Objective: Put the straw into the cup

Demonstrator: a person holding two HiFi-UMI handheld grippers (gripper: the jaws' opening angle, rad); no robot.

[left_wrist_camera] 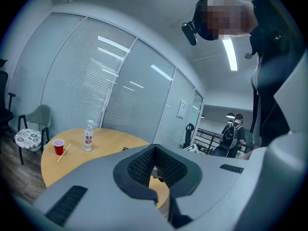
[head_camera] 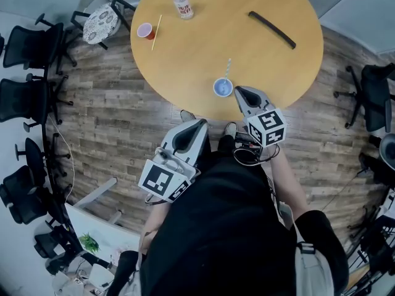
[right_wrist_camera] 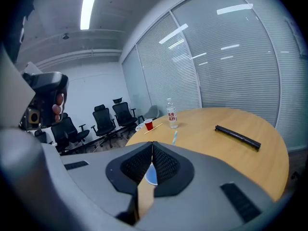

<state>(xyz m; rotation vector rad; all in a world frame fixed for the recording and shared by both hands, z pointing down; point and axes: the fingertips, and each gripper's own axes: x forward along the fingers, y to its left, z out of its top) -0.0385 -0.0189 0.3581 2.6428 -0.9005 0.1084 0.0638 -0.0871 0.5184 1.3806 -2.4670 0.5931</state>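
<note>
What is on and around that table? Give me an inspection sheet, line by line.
Surface: round wooden table, bare across the middle.
Job's things: blue cup upright near the near edge; striped straw lying on the table just beyond it, not in the cup.
Clutter: red cup, thin stick beside it, water bottle, long black bar.
Grippers: left gripper shut, empty, over the floor; right gripper shut, empty, at the table edge beside the blue cup.
Cables: black cable looped below the right gripper.
Surroundings: plank floor, office chairs, cushioned chair.
</note>
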